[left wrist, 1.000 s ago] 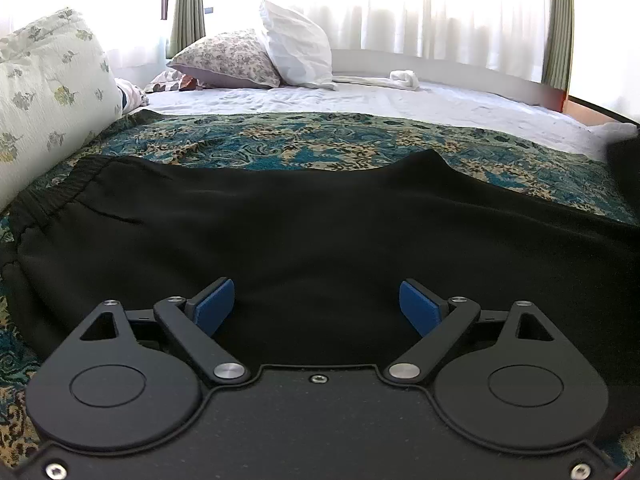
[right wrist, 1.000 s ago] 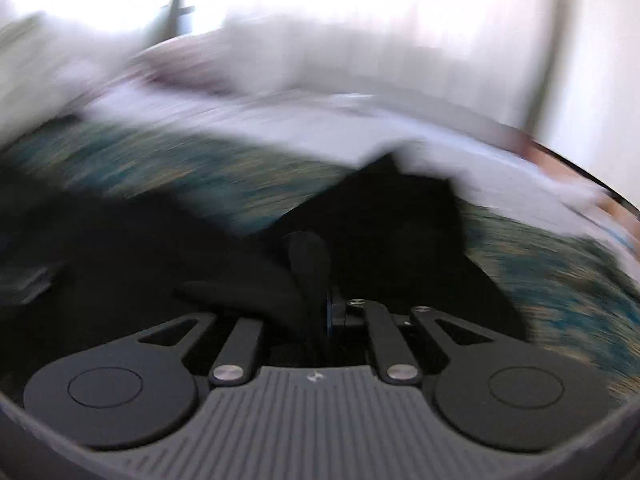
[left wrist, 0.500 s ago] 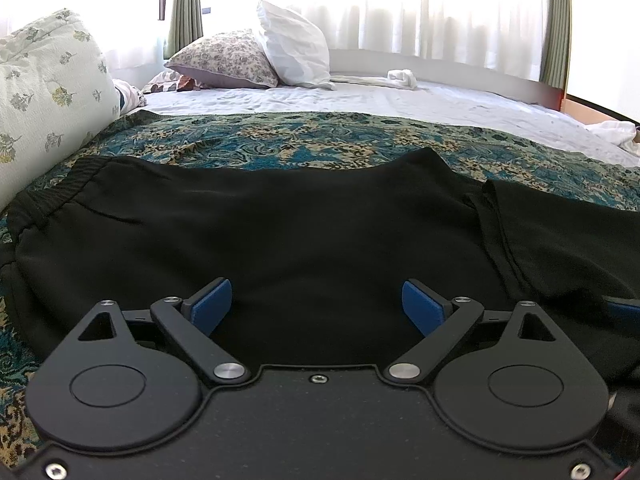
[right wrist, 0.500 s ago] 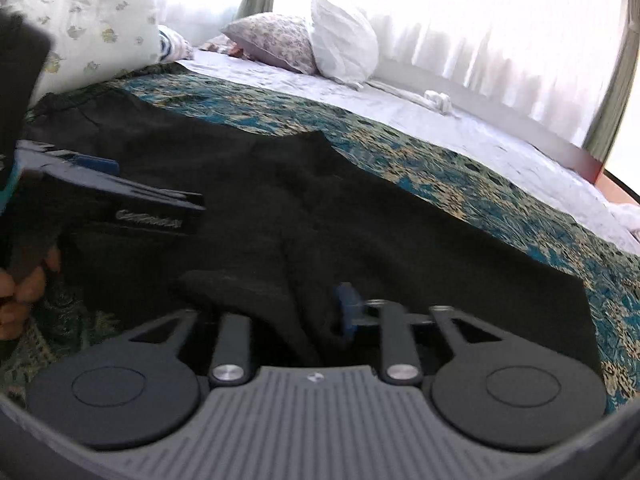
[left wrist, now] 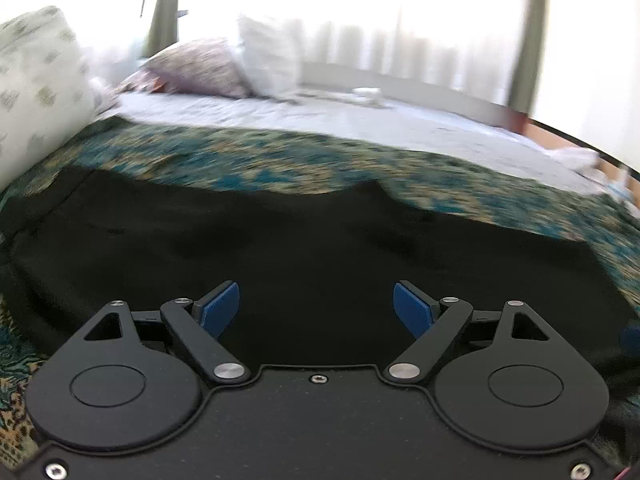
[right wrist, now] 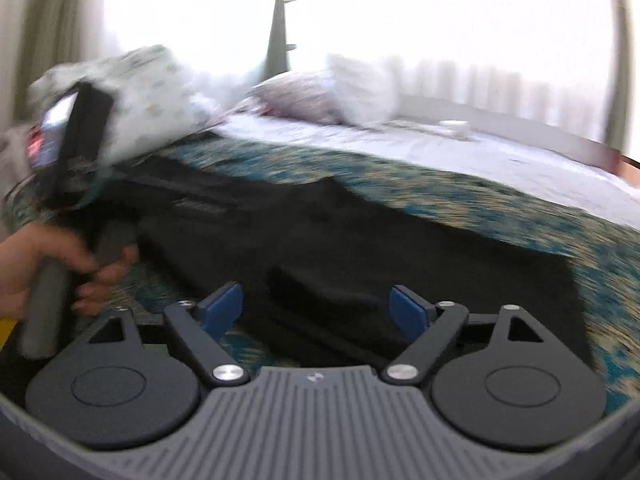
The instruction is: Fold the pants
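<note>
A: Where are the pants (left wrist: 304,248) right now?

B: Spread on the patterned bedspread (left wrist: 248,160), long axis running left to right across both views. The dark cloth looks doubled over itself on the side away from the pillows (left wrist: 224,68).

A: And the claws?

B: Both released, blue pads wide apart, nothing between them. The left claw (left wrist: 316,308) hangs over the middle of the pants, cloth directly ahead and below. The right claw (right wrist: 316,306) is over the near edge, where a raised fold of the pants lies between its open fingers.

A: Which one is closer to the end by the pillows?

B: The left, I'd judge; the left hand (right wrist: 48,264) shows at that side in the right view.
</note>
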{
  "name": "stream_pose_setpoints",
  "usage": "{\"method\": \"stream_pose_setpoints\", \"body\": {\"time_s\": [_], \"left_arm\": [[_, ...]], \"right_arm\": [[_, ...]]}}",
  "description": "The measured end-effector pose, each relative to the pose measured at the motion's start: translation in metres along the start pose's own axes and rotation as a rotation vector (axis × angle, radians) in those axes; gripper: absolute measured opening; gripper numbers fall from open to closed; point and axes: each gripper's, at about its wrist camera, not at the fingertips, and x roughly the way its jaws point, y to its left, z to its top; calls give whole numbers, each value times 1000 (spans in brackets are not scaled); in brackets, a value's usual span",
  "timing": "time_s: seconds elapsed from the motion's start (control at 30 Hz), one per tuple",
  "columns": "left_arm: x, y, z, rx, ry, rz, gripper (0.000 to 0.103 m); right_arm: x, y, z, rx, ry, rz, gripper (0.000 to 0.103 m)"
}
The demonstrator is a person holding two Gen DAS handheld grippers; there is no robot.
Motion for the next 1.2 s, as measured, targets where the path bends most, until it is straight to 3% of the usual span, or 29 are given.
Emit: {"method": "stream_pose_setpoints", "body": {"time_s": [0.2, 0.33, 0.4, 0.57, 0.73, 0.8, 0.83, 0.87, 0.97, 1.0, 1.07, 1.2], "left_arm": [[-6, -36, -4, -48, 90, -201, 90], [9, -48, -14, -78, 146, -137, 92], [11, -50, -18, -90, 133, -120, 93], [12, -59, -19, -101, 145, -163, 98], [17, -70, -25, -40, 129, -129, 100], [17, -76, -27, -11, 128, -113, 92], [15, -77, -27, -4, 120, -104, 77], [13, -79, -28, -1, 103, -89, 55], [10, -76, -32, -32, 70, -36, 27], [8, -72, -33, -55, 60, -38, 25], [1, -67, -34, -83, 46, -40, 10], [-6, -70, -33, 21, 13, 48, 7]], "right_arm": [[-20, -59, -13, 135, -18, -320, 90], [-22, -85, -26, 139, 20, -541, 90], [-18, -95, -33, 159, 49, -605, 90], [-9, -115, -50, 270, 110, -626, 90], [-5, -99, -61, 212, 101, -625, 90], [-3, -95, -60, 199, 98, -604, 90], [-2, -93, -61, 194, 95, -601, 90], [-2, -92, -61, 188, 93, -605, 90], [-1, -90, -61, 176, 89, -609, 90], [-1, -91, -60, 183, 89, -603, 90], [-4, -92, -59, 198, 88, -585, 90], [-5, -90, -60, 181, 89, -585, 90]]}}
